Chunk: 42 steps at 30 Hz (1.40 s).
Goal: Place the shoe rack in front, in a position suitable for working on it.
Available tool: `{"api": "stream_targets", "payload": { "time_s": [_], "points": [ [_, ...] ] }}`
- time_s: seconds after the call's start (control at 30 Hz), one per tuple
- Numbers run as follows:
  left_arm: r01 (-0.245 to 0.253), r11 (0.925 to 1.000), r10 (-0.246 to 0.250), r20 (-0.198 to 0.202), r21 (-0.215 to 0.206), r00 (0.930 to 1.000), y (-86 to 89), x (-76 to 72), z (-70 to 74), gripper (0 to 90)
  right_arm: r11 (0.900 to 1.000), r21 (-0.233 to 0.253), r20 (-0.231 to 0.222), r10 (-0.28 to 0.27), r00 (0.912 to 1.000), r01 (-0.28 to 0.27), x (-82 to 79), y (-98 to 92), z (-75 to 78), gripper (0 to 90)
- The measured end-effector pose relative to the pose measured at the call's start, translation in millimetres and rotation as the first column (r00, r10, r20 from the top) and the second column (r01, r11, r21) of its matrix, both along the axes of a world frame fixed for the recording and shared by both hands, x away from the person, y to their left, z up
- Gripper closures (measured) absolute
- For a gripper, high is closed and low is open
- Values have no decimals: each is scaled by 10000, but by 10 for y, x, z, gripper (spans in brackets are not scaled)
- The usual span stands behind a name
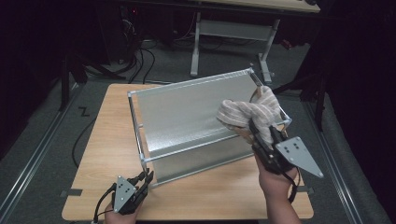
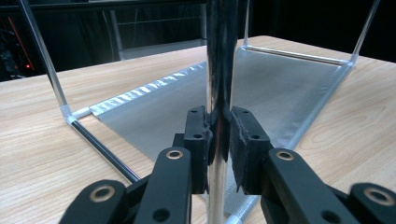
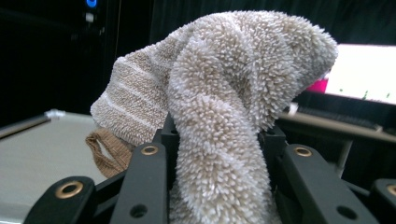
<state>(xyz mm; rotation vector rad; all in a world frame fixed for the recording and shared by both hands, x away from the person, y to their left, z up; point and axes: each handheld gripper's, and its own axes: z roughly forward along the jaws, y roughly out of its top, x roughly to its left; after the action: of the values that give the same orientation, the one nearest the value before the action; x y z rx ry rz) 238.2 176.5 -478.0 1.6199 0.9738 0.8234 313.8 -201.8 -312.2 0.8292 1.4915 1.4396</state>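
The right claw (image 1: pixel 261 135) is clenched on a beige striped towel (image 1: pixel 247 114), which bunches up from between its jaws toward twelve o'clock and hangs over the right end of a metal rack (image 1: pixel 187 116). In the high view the towel sits at about three o'clock on the bench (image 1: pixel 100 154), above the rack's upper right rail, with the person's right hand (image 1: pixel 275 179) just below the claw at five o'clock.

The left claw (image 1: pixel 142 179) is closed around an upright post of the rack at its near left corner, about seven o'clock on the bench. The left hand (image 1: pixel 121 217) shows at the bottom edge.

The right gripper view brings out what the high view cannot: the towel's (image 3: pixel 219 112) fluffy looped pile, its smoother striped side folded to ten o'clock, and a small brown hanging loop (image 3: pixel 105 154) at eight o'clock, just beside the jaws. The towel fills the gap between the jaws.

The left gripper view shows the pads (image 2: pixel 196 135) pressed on either side of the shiny post (image 2: pixel 219 60), which rises straight up toward twelve o'clock. Beyond it the rack's grey sheet panel (image 2: pixel 252 98) slopes away across the bench (image 2: pixel 42 140), framed by thin rods with clear corner joints (image 2: pixel 65 112).
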Motion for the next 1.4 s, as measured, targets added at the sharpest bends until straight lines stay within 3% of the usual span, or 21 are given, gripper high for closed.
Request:
{"api": "stream_targets", "payload": {
  "time_s": [0.2,0.33,0.47,0.8,1.1,1.27,1.4],
  "points": [
    [-17,10000,16,101,69,9999,-2,-15,6,720,9994,-338,-1321,-29,9912,-16,329,198,-261,643],
    [7,10000,-7,78,84,10000,3,-21,3,711,9990,-448,-1797,-120,9836,41,387,193,-389,643],
    [33,9999,-34,129,110,9999,-12,-28,7,762,9984,-553,-2133,-232,9767,116,406,117,-451,643],
    [787,9968,-790,207,171,9967,-231,-132,8,797,9972,-572,-2117,-584,9756,473,279,-153,-494,645],
    [1783,9814,-1811,359,713,9828,-501,-279,20,788,9949,-324,-1990,-1005,9748,960,95,-445,-517,645],
    [1808,9805,-1841,382,764,9822,-505,-281,18,783,9966,-259,-1895,-819,9785,784,12,-410,-446,644],
    [1794,9808,-1831,442,766,9821,-509,-276,11,780,9995,-166,-1523,-305,9879,283,-20,-204,-320,640]
  ]
}}
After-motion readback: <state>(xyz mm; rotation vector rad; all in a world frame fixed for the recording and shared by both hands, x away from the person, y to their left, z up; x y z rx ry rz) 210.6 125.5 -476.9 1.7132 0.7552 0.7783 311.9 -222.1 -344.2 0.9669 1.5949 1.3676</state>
